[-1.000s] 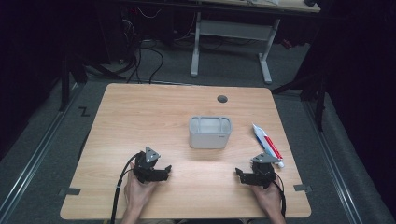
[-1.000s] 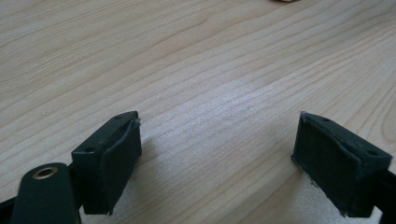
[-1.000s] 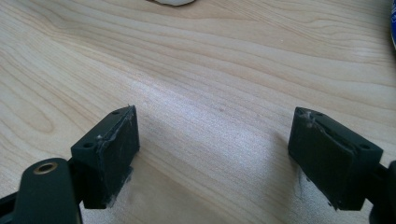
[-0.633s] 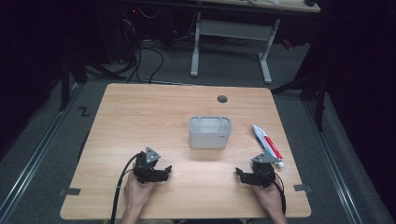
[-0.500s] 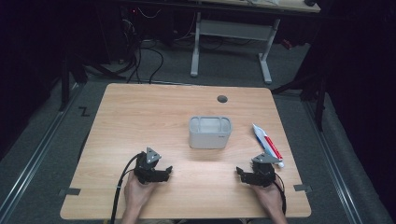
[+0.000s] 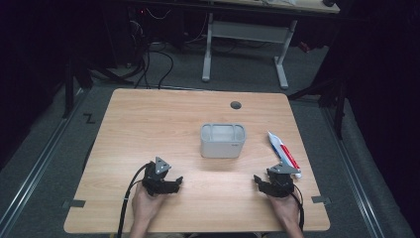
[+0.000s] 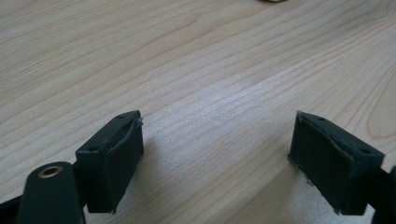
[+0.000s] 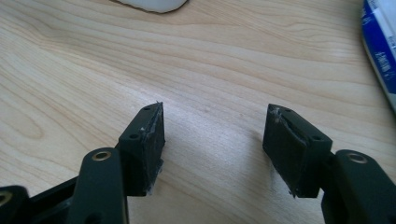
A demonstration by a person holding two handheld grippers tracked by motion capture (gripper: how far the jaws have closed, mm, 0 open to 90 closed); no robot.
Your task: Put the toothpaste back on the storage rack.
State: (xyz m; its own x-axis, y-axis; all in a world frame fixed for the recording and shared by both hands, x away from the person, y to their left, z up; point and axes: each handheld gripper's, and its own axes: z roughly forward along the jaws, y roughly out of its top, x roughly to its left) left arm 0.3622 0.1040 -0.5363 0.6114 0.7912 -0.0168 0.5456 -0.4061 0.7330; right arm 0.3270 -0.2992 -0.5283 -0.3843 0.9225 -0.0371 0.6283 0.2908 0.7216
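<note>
On the high view, the left tool (image 6: pixel 174 181) rested low over the near-left part of the wooden worktop (image 6: pixel 163 124), held in the person's left hand (image 6: pixel 146 206), with its cable trailing back toward the near edge. The left gripper view showed its 2 black jaws standing wide apart, with bare wood grain between them and nothing touching either pad.

The right tool (image 6: pixel 258 180) sat near the front-right corner, held in the right hand (image 6: pixel 285 210). In the right gripper view (image 8: pixel 212 140) its jaws stood apart but narrower than the left pair; they had just been closing, with nothing between them.

The toothpaste tube (image 6: pixel 283 153), white with blue and red print, lay flat on the worktop just beyond and to the right of the right tool, its near end close to the tool's body; from above it was hard to tell whether the 2 touched. Its blue-and-white edge (image 8: pixel 380 51) showed at the right border of the right gripper view.

A grey, open-topped container (image 6: pixel 223 141) stood upright near the middle of the worktop, well apart from both tools. A small dark round hole (image 6: pixel 236 105) sat near the far edge.
</note>
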